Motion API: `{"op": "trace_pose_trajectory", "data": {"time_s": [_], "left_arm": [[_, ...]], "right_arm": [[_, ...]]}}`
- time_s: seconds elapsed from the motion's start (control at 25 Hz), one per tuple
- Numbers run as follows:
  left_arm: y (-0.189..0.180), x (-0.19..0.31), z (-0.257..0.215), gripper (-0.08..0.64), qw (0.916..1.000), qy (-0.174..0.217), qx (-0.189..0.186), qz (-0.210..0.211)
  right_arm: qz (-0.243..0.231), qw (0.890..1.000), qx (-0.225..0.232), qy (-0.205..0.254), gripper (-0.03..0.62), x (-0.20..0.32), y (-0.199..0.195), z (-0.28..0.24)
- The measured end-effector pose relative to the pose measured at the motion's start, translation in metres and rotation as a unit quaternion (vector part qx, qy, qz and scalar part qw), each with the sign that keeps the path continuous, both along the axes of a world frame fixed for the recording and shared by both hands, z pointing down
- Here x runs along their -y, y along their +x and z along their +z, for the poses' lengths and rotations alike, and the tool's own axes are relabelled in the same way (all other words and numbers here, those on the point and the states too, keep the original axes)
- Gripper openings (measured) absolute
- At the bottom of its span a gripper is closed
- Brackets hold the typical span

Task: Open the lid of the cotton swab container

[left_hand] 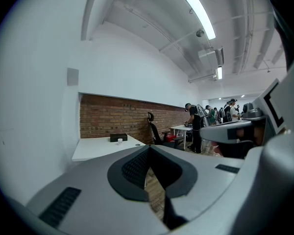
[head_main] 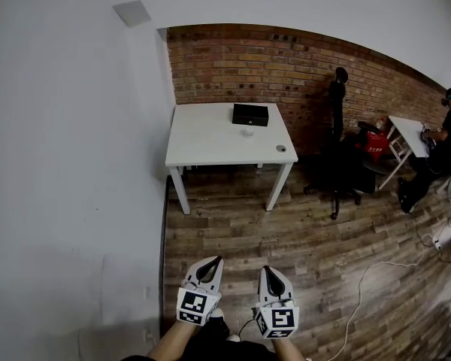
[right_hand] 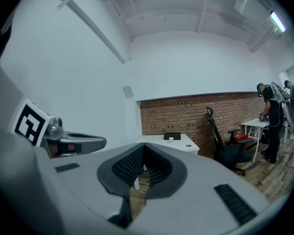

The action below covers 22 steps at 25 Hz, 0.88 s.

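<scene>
Room with a white wall at the frame's left, a brick wall [head_main: 286,62] across the top and a plank floor [head_main: 233,232] below. A white table [head_main: 203,145] stands in the upper centre of the head view, set into the corner of the two walls. A black box [head_main: 250,114] lies near the table's far edge. Just in front of it stands a small pale item, judged to be the cotton swab container [head_main: 246,132]. A smaller round object [head_main: 280,148] lies apart from it, toward the table's right front corner. The container is too small here to show its lid or a long axis; it reads as a short upright form.

The left gripper [head_main: 216,260] and the right gripper [head_main: 266,269] sit side by side at the bottom centre of the head view, both pointing up the frame toward the table. Each has its jaws closed together with nothing between them.

The container lies straight ahead of both grippers and well apart from them, with bare floor between. It falls between their two lines of aim. In the left gripper view the cotton swab container [left_hand: 119,141] appears just left of the jaw tips, and in the right gripper view the cotton swab container [right_hand: 170,139] appears just right of them. Neither hand is clearly nearer. By this layout the lid is untouched, and the coming move is judged to be an approach up the frame before any grasp.
</scene>
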<state>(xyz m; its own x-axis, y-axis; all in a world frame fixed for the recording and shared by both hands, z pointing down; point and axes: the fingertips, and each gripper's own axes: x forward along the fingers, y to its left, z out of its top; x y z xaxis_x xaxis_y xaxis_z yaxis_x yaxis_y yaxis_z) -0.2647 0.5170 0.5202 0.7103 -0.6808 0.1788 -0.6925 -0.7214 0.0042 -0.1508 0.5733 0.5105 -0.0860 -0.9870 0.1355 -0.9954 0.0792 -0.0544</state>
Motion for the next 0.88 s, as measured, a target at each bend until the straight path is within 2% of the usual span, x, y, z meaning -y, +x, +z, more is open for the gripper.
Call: {"op": "trace_pose_trajectory", "data": {"time_s": [0.48,0.88], "left_arm": [[-0.008,0.053,-0.001,0.011,0.9995,-0.001,-0.001,0.033],[-0.003,0.071,0.011,0.009,0.9984,-0.023,0.004,0.051]], "right_arm": [[0.014,1.000,-0.004,-0.008,0.018,0.052,-0.014,0.002],[0.027,1.000,-0.002,-0.016,0.018,0.071,-0.013,0.005]]}}
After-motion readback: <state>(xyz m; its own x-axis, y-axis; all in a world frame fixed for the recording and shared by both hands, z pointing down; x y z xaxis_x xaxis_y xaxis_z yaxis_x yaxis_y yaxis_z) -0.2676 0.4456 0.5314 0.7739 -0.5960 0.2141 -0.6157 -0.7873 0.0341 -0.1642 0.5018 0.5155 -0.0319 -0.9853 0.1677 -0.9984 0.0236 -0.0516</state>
